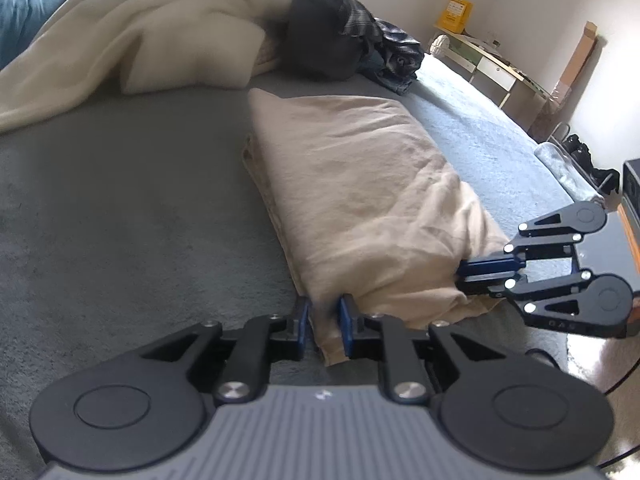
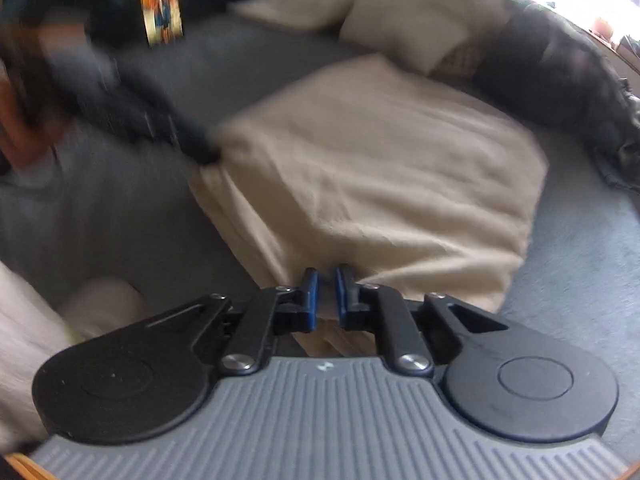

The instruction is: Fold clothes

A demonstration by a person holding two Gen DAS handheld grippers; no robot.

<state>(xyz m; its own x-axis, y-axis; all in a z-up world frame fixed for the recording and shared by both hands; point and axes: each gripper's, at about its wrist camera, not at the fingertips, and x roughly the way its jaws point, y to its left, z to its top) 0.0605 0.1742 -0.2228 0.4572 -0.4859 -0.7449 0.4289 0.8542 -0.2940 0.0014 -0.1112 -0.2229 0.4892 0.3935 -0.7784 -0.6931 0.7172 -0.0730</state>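
grey bed (image 1: pixel 120 208) under beige garment (image 1: pixel 352 184)

Left wrist view: folded garment (image 1: pixel 360 200) lies on the bed (image 1: pixel 120 220), centre, running from 6 o'clock toward 12. Left gripper (image 1: pixel 325 320) at 6 o'clock, on the garment's near corner. Right gripper (image 1: pixel 476 276) at 4 o'clock, at its other near corner. Blanket (image 1: pixel 132 32) behind at 10–11 o'clock. Clothes pile (image 1: pixel 344 36) at 12, beyond the garment. Shelf (image 1: pixel 492 64) at 2 o'clock, beside the bed.
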